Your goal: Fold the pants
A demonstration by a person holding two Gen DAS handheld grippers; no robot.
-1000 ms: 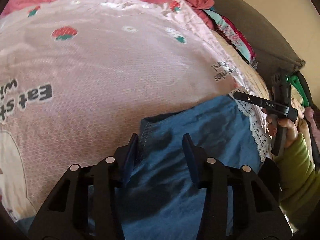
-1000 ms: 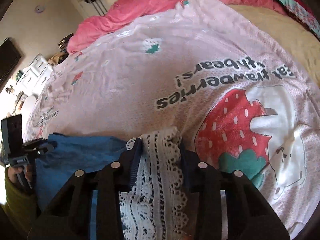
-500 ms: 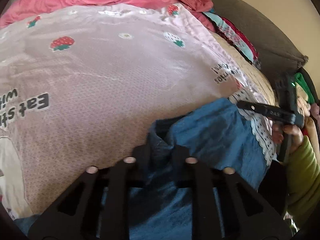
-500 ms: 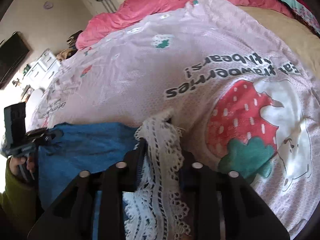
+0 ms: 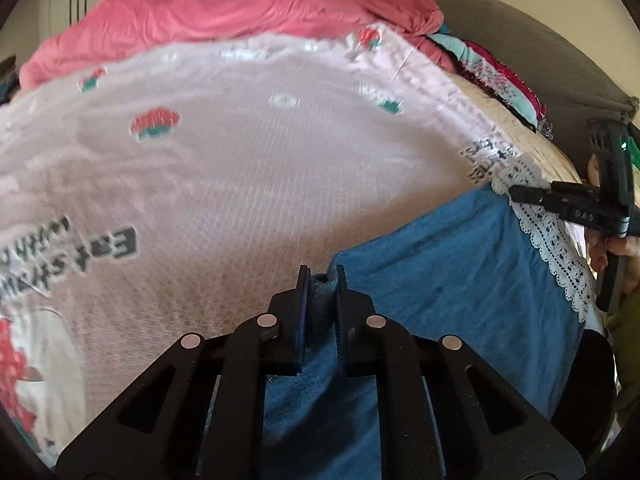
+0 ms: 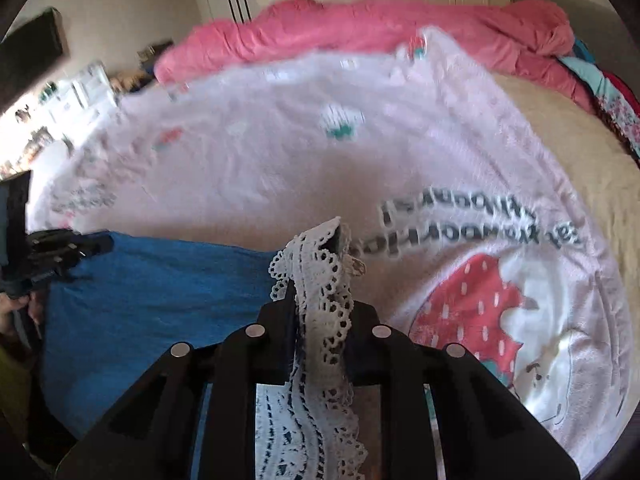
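Note:
Blue pants (image 5: 440, 280) with a white lace hem (image 5: 556, 240) hang stretched between my two grippers over a pink strawberry blanket (image 5: 240, 180). My left gripper (image 5: 322, 276) is shut on a bunched blue edge of the pants. In the right wrist view, my right gripper (image 6: 316, 264) has its jaws closing with the lace hem (image 6: 320, 300) pinched between them, and the blue cloth (image 6: 160, 300) runs left to the left gripper (image 6: 80, 246). From the left wrist view the right gripper (image 5: 520, 196) shows at the far right, held by a hand.
A rumpled pink duvet (image 5: 220, 12) lies along the far side of the bed. Patterned clothes (image 5: 500, 80) are piled by the grey headboard (image 5: 520, 40). Bare beige mattress (image 6: 580, 152) shows right of the blanket. White furniture (image 6: 60, 108) stands far left.
Both grippers have closed on the pants, the left on the blue edge and the right on the lace. They tipped up, so more of the bed's far side shows.

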